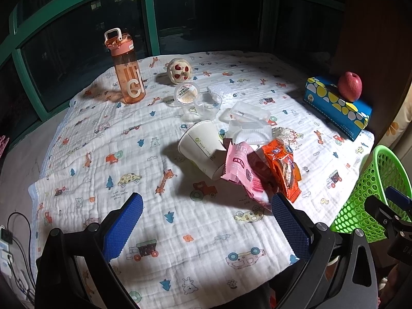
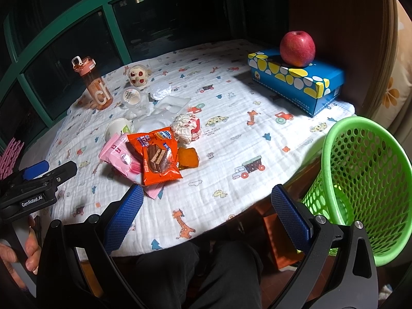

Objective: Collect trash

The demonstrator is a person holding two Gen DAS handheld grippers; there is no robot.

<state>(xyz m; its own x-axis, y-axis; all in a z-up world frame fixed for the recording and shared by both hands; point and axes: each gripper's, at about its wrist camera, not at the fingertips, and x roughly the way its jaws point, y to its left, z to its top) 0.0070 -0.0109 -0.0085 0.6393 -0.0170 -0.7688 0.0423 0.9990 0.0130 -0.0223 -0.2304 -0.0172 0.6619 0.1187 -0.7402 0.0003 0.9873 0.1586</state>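
Observation:
A pile of trash lies mid-table: an orange wafer wrapper (image 1: 282, 168) (image 2: 158, 154), a pink wrapper (image 1: 242, 171) (image 2: 121, 158), a tipped white paper cup (image 1: 202, 148) (image 2: 117, 127), a crumpled paper ball (image 2: 186, 127), clear plastic trays (image 1: 248, 121) (image 2: 168, 108) and clear small cups (image 1: 208, 104). A green mesh basket (image 1: 370, 193) (image 2: 365, 180) stands off the table's right edge. My left gripper (image 1: 206, 221) is open and empty above the cloth, short of the pile. My right gripper (image 2: 206, 213) is open and empty over the table's near edge, left of the basket.
A pink water bottle (image 1: 127, 69) (image 2: 94, 85) and a small plush toy (image 1: 179, 70) (image 2: 137, 76) stand at the back left. A red apple (image 1: 349, 86) (image 2: 297, 49) sits on a blue box (image 1: 337, 105) (image 2: 296, 82) at the right. Dark windows lie behind.

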